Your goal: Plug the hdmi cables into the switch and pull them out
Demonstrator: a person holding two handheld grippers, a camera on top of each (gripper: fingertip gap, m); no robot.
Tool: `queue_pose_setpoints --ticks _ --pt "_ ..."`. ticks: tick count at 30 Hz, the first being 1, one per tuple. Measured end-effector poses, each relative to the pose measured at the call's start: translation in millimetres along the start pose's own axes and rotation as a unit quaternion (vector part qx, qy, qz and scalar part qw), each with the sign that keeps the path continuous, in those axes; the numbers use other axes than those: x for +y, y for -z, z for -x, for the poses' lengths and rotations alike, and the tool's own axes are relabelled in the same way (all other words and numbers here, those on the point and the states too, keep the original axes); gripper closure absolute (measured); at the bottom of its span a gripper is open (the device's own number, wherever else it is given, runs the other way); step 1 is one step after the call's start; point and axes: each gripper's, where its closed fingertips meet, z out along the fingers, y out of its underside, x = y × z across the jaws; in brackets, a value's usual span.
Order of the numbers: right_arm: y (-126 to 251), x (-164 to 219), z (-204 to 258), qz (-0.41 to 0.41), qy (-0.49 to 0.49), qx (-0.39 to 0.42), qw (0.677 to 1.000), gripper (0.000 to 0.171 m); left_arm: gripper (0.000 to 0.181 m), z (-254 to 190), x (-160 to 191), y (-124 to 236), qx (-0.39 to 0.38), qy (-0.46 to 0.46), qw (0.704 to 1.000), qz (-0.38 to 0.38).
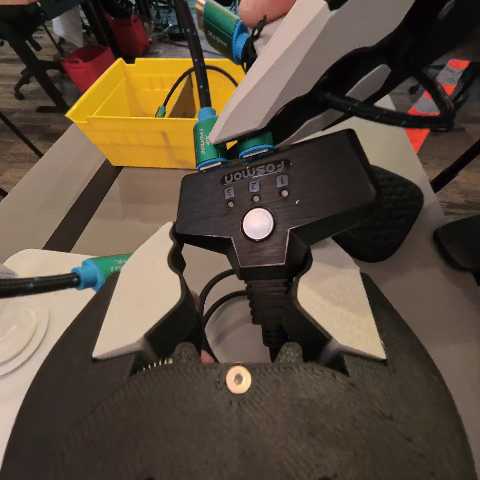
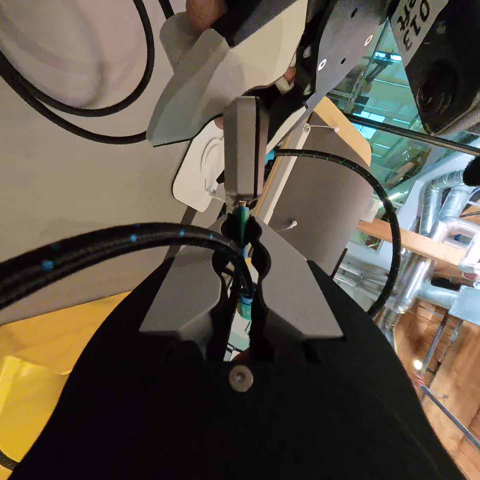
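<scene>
Grey and pale, the surface point(image 1: 135, 197) carries a yellow bin point(image 1: 130, 124) at its far edge, with chairs and red bags on the floor beyond.

Centre of the scene is the black HDMI switch point(image 1: 275, 205), raised off the surface and clamped by its narrow tail end in the left tool point(image 1: 241, 262), whose fingers close on either side just where the switch's own lead leaves it. On the far edge of the switch, ahead of the left tool, two green-and-blue HDMI plugs sit at the ports. The outer plug point(image 1: 207, 145) appears seated. The middle plug point(image 1: 255, 148) is clenched in the right tool point(image 2: 240, 228), which comes down steeply from above and to the right; in the right wrist view a sliver of metal shows between plug and switch, so it seems only partly home. A third plug point(image 1: 104, 267) lies loose beside the left tool's left finger.

The risks, as judged from here: the right tool stands at an angle to the port, so pushing or pulling along its own line could bend the connector or jam it. The left tool's hold is on a small tapered end, so the switch could twist or slip out. The braided cable point(image 2: 109, 244) looping across the right tool could snag and tug the neighbouring plug.
</scene>
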Motion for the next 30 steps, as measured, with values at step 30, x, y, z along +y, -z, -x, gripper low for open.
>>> queue_pose_setpoints --ticks 30 --pt "27.3 266.4 58.9 0.292 -0.290 0.063 0.909 0.163 0.157 54.8 4.1 48.1 -0.090 -0.028 0.995 -0.036"
